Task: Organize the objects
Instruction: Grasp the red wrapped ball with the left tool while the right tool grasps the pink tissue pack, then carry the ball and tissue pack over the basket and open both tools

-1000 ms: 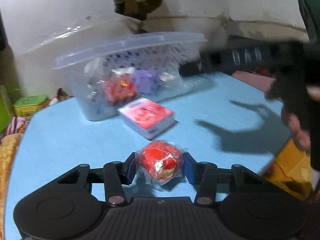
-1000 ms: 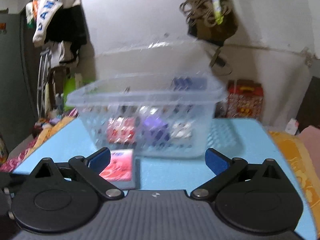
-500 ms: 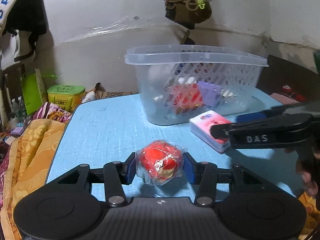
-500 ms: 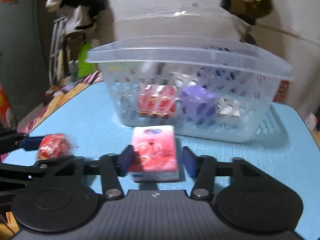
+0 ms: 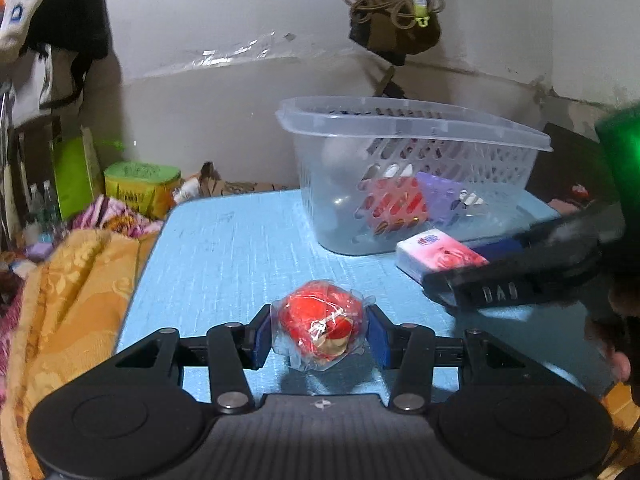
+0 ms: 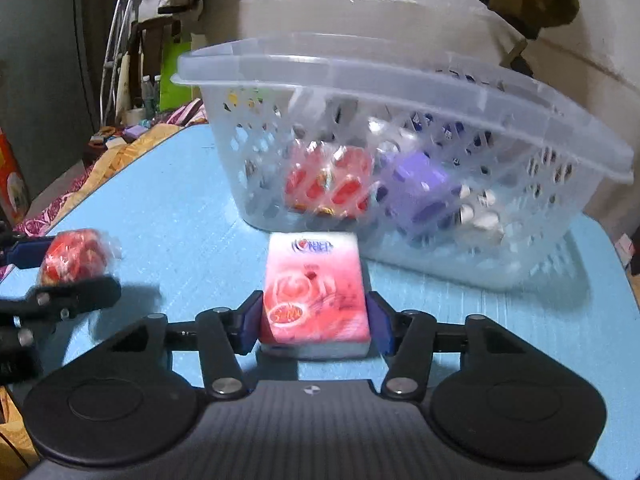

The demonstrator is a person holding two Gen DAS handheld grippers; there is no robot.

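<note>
Blue table (image 5: 240,248) against white wall (image 5: 208,40). Brown bag (image 5: 394,4) hangs on wall above table. Orange blanket (image 5: 68,280) left of table; green tin (image 5: 140,188) beyond blanket. Clothes (image 5: 44,20) hang far left.

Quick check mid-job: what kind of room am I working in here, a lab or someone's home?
Most likely someone's home, probably a bedroom or living area. A patterned orange blanket lies beside the blue table, clothes hang on the left, and a bag hangs on the scuffed wall.
</note>
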